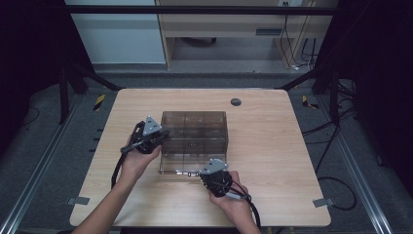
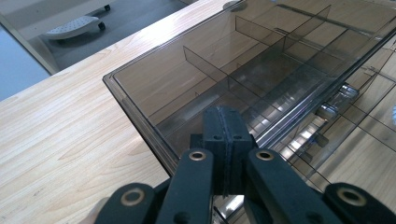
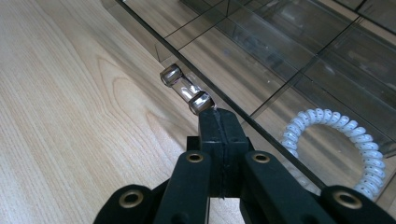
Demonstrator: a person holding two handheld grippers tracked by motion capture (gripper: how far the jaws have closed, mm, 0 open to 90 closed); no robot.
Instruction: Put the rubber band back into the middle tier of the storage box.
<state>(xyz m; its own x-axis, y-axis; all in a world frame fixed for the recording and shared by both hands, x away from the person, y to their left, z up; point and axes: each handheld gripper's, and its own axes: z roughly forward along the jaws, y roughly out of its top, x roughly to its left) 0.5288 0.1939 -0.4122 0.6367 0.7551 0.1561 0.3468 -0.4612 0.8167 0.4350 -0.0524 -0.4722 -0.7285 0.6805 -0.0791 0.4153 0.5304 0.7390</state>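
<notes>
A smoked clear plastic box with inner dividers sits in the middle of the wooden table. My left gripper is at the box's left side, its jaws pressed together with nothing visible between them. In the left gripper view the left gripper lies just over the rim of the box. My right gripper is at the box's front edge, also shut. In the right gripper view the right gripper touches or nearly touches a small clear latch on the edge of the box.
A round grey grommet is set in the table behind the box. A white coiled cord shows in the smoked plastic. Black frame legs and cables stand on the floor around the table.
</notes>
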